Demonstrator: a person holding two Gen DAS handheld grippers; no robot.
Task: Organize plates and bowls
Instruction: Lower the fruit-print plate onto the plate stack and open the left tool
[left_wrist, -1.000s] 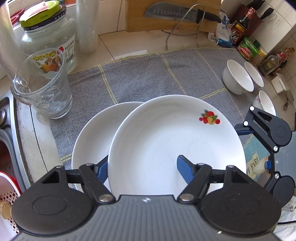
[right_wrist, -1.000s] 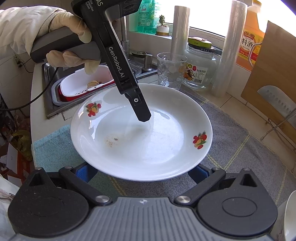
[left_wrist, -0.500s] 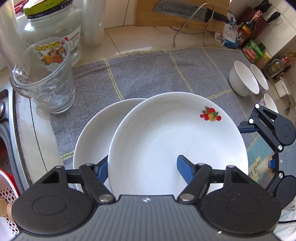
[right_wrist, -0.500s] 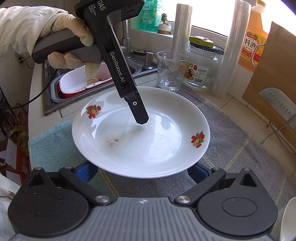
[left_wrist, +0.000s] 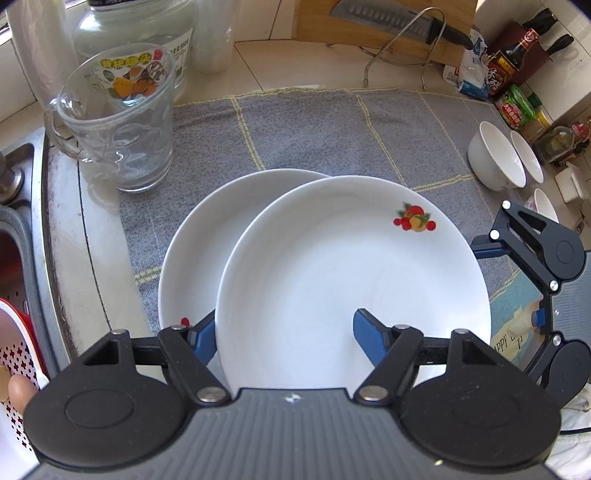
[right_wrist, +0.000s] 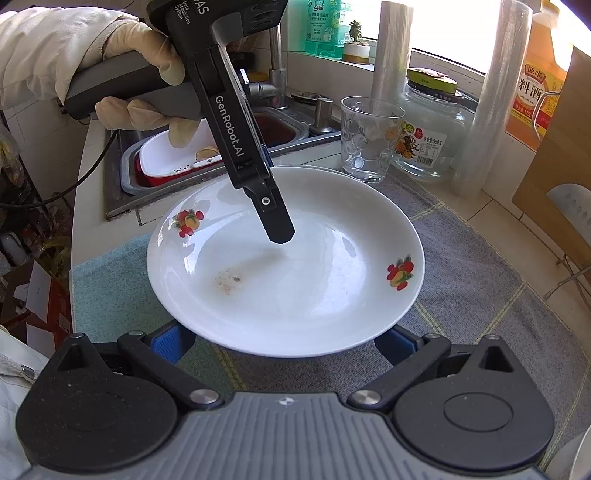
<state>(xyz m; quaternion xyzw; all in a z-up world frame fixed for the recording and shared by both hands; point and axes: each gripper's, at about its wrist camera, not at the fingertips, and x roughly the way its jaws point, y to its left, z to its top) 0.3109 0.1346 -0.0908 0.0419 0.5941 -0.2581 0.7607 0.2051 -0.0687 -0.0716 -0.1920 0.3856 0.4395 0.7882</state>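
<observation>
A white plate with fruit prints (left_wrist: 332, 277) (right_wrist: 295, 295) is held tilted over a second white plate (left_wrist: 199, 251) that lies on the grey cloth (left_wrist: 314, 129). My left gripper (left_wrist: 284, 336) is shut on the upper plate's near rim, with one finger inside the plate (right_wrist: 279, 232) and the other under it. My right gripper (right_wrist: 282, 341) stands open at the plate's opposite rim, fingers low beside the edge, tips hidden under it. In the left wrist view the right gripper (left_wrist: 513, 284) appears at the plate's right side. Three white bowls (left_wrist: 495, 162) sit at the far right.
A glass mug (left_wrist: 118, 122) and a big glass jar (left_wrist: 147, 37) stand left of the plates. The sink with a red and white colander (right_wrist: 177, 155) is beyond them. A knife on a board rack (left_wrist: 399, 18) and sauce bottles (left_wrist: 509, 62) line the back.
The left gripper has tilted a little with the upper plate, and the lower plate's far rim now shows behind it. The right gripper has hardly moved.
</observation>
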